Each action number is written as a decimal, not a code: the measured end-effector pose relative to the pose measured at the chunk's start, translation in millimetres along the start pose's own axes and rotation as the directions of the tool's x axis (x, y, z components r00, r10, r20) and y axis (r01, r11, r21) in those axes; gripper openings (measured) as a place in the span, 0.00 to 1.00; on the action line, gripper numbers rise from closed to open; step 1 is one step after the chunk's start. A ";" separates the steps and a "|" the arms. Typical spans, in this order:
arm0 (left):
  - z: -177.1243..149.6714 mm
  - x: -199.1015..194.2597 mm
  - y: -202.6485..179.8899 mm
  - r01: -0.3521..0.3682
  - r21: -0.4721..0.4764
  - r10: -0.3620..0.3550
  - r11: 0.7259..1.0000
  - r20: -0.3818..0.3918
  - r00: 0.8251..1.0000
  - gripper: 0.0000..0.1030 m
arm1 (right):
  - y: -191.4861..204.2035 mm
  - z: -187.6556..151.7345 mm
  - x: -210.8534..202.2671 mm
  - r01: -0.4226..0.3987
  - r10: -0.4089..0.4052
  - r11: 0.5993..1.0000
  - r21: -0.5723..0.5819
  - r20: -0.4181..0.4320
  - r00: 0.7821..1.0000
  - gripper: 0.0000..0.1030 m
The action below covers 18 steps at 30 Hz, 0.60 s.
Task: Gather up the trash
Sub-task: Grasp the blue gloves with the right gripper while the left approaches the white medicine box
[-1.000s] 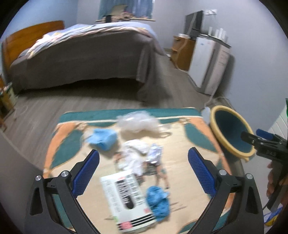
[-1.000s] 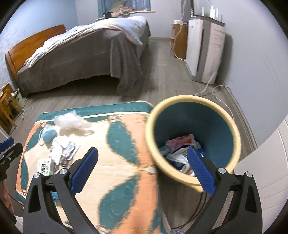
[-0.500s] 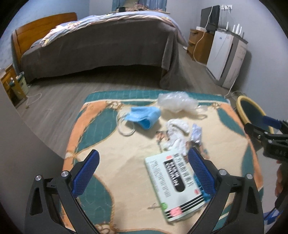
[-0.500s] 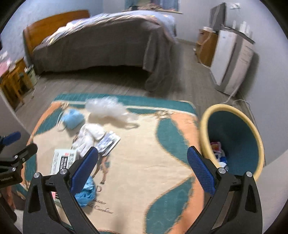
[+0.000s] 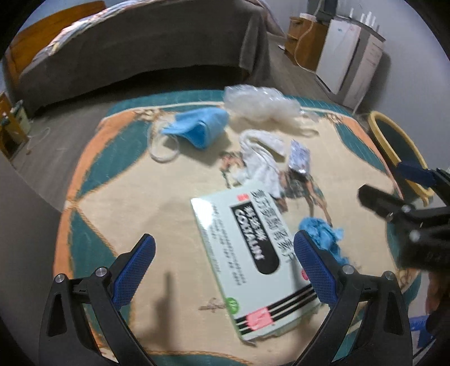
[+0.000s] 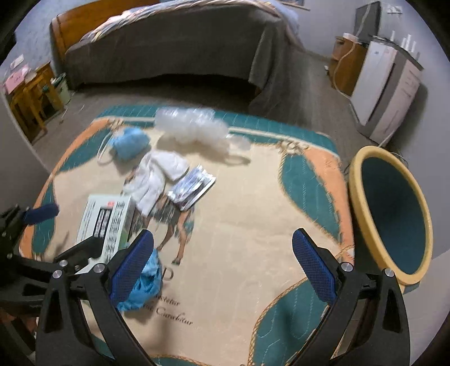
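Because the medicine box [image 5: 247, 259] lies flat on the rug [image 5: 135, 197], the left tongs [image 5: 225, 267] hang spread wide over it. The right tongs [image 6: 222, 267] gape empty too, with the yellow-rimmed bin [image 6: 362, 197] at three o'clock, probably ready for drops.

A bed [image 6: 174, 42] with a wooden headboard [image 6: 70, 25] and a grey-brown cover stands across the far side of a grey plank floor [image 6: 303, 81]. A patterned rug [image 6: 253, 214] in cream, teal and orange covers the near floor. White cabinets [image 6: 385, 84] and a wooden cabinet [image 6: 346, 64] line the pale right wall; a wooden side table [image 6: 31, 95] stands at left.
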<state>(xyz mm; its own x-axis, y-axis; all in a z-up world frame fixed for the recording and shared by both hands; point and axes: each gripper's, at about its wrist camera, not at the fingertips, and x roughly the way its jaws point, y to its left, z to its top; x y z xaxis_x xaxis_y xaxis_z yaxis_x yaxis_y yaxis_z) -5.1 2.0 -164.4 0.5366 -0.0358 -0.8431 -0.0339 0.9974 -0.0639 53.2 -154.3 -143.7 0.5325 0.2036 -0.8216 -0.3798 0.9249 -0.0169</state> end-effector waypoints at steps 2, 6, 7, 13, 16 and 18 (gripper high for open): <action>-3.1 3.5 -5.6 0.006 0.023 -0.005 1.000 -0.009 1.000 0.95 | 0.3 -2.8 0.7 0.007 -0.008 1.000 -0.010 -0.001 1.000 0.94; -7.9 12.2 -15.6 0.013 0.060 -0.011 0.998 -0.032 0.999 0.95 | -13.2 -3.1 -0.5 0.010 -0.010 0.999 0.043 0.002 1.000 0.94; -8.1 13.4 -16.2 0.014 0.061 -0.012 0.998 -0.035 0.999 0.95 | -16.6 -2.9 -1.3 0.010 -0.010 0.998 0.058 0.003 1.000 0.94; -7.7 15.5 -1.7 0.000 0.030 0.001 1.000 -0.041 0.999 0.95 | -15.0 -5.8 -2.5 -0.011 0.011 0.999 0.047 0.000 1.000 0.94; -8.5 12.1 11.0 -0.011 0.046 0.013 0.999 -0.028 1.000 0.93 | -6.4 -8.6 -0.4 -0.042 0.042 0.999 0.020 -0.006 0.999 0.94; -9.9 10.5 17.1 -0.025 0.068 0.026 0.997 -0.022 0.999 0.93 | 1.5 -10.2 1.8 -0.081 0.081 0.997 0.000 -0.014 0.997 0.94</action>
<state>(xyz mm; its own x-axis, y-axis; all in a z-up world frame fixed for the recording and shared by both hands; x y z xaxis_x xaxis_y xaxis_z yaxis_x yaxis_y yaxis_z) -8.3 18.0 -179.7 0.5169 -0.0108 -0.8560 0.0101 0.9999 -0.0065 45.8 -155.8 -151.0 0.4892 0.2737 -0.8281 -0.4220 0.9052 0.0499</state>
